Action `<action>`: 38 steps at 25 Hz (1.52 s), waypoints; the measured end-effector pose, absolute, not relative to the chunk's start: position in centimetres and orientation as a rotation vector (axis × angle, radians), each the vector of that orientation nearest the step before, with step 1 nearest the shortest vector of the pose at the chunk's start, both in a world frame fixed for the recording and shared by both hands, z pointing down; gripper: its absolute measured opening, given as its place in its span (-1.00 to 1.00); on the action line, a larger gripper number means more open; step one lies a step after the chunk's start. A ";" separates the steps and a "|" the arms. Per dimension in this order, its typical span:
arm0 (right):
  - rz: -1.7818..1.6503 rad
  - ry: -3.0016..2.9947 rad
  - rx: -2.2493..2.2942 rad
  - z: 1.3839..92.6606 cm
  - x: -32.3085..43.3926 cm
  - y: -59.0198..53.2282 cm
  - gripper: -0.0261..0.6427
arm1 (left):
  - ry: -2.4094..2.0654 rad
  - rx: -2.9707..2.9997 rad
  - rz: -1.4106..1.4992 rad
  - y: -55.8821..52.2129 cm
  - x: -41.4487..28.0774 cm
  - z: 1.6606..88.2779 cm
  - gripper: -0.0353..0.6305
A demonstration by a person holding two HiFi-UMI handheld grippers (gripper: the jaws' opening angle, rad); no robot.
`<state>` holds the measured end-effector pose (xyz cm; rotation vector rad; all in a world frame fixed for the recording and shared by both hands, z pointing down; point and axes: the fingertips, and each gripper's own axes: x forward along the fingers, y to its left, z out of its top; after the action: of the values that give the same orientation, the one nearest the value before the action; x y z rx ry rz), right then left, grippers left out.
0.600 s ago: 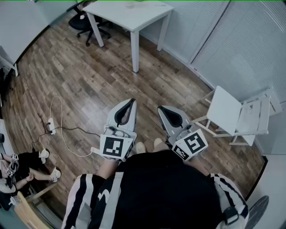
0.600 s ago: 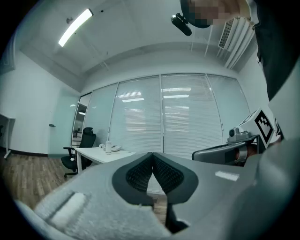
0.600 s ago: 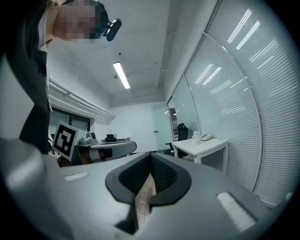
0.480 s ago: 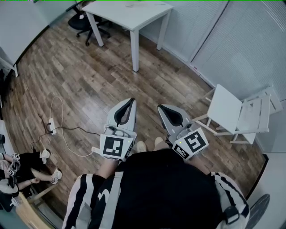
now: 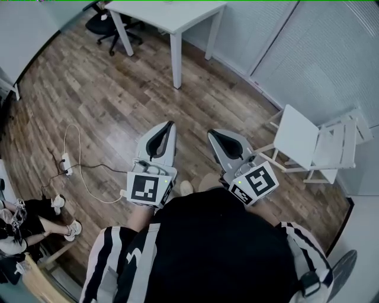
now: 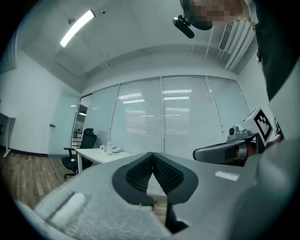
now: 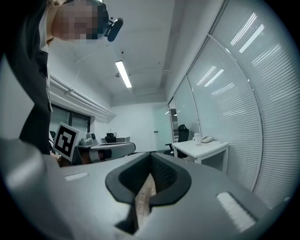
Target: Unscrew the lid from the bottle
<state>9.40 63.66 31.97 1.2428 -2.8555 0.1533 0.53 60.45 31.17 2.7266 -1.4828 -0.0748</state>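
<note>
A: Holding anything, either tool?

B: Nothing. The left gripper (image 6: 152,157) has its jaws pressed together, empty; the right gripper (image 7: 151,157) likewise. Both are held level above the wooden floor (image 5: 106,100), close to the person's body.

A: And the bottle (image 6: 109,148)?

B: Small, white, upright on the white bench (image 6: 93,153) across the room, well apart from both grippers. Its lid is too small to judge.

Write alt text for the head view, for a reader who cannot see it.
Seen from above, a person in a black top holds two grey claws, the left claw and right claw, both shut and empty, over a brown wood-plank floor. A white rectangular table stands ahead and a white wooden chair at the right.
</note>
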 end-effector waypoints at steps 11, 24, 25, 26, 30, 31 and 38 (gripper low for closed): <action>0.219 -2.868 1.322 32.2 10.2 62.9 -0.92 | -1.448 2.687 -0.069 59.8 0.3 33.1 -0.89; 0.200 -2.911 1.251 32.0 9.3 57.2 -0.92 | -1.468 2.687 -0.034 54.7 -0.2 33.9 -0.89; 0.197 -2.914 1.248 32.0 9.2 56.6 -0.92 | -1.468 2.685 -0.031 54.1 -0.2 34.0 -0.88; 0.193 -2.919 1.243 32.0 9.1 56.0 -0.92 | -1.473 2.682 -0.031 53.5 -0.4 34.0 -0.89; 0.175 -2.930 1.238 31.7 9.6 52.8 -0.92 | -1.492 2.678 -0.026 50.5 -0.2 34.2 -0.89; 0.174 -2.932 1.239 31.7 9.8 52.1 -0.92 | -1.494 2.678 -0.020 49.7 -0.1 34.2 -0.89; 0.171 -2.942 1.265 31.1 10.3 46.4 -0.92 | -1.506 2.672 -0.019 44.3 -0.5 33.9 -0.89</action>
<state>10.31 46.44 31.13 1.2651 -2.9422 0.1708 -0.53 44.28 33.91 2.6718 -1.5064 -0.0187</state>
